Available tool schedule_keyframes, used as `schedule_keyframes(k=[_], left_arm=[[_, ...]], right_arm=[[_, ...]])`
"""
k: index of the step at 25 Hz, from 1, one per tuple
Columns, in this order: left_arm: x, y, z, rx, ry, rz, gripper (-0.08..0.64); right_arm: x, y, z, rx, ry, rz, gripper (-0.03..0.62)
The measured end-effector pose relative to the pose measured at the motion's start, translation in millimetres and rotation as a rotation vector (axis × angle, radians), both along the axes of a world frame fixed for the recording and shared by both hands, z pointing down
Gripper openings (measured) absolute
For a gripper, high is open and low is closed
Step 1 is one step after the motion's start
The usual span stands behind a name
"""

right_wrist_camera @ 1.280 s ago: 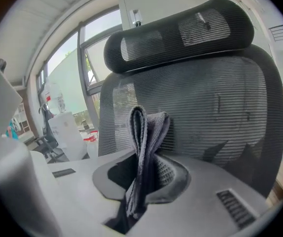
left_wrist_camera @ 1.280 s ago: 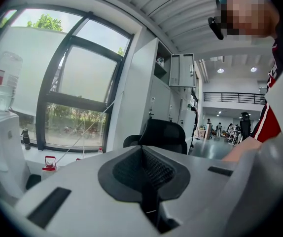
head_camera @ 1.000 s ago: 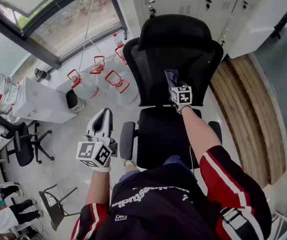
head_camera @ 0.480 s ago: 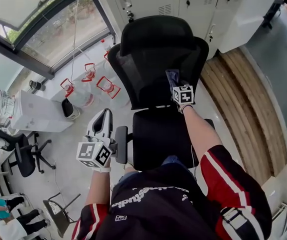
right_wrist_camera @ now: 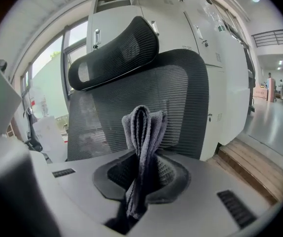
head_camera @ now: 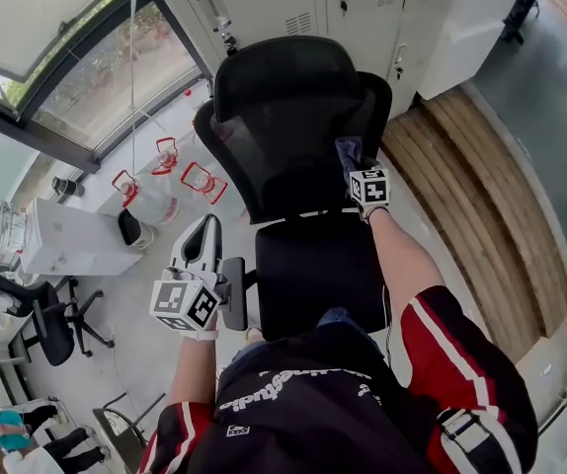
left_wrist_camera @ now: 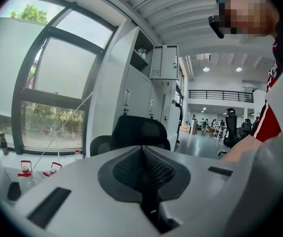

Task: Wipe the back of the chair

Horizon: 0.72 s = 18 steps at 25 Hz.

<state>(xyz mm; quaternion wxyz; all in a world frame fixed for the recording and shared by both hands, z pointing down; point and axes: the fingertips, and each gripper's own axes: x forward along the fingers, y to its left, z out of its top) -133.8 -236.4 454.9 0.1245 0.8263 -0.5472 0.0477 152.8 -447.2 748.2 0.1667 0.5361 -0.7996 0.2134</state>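
Below the seat, the base of the chair is hidden, and whether the cloth touches the mesh backrest cannot be told. Folded lengthwise, the grey cloth stands upright out of the right gripper, pointing at the backrest's lower right; the jaws are clamped on it. Near left, the left gripper hangs with its jaws pressed together, empty.

Nothing here that you can read.
White lettering runs across your dark shirt, but it is too small and warped for you to make out a word.
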Motion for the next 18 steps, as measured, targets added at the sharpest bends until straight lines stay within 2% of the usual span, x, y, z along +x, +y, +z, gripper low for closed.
schedule_keyframes(k=[18], left_arm=[[41.8,-19.2,-4.0,0.003,-0.017,0.104,0.025]], right_arm=[[111.2,10.0,3.3,-0.007,0.043,0.170,0.058]])
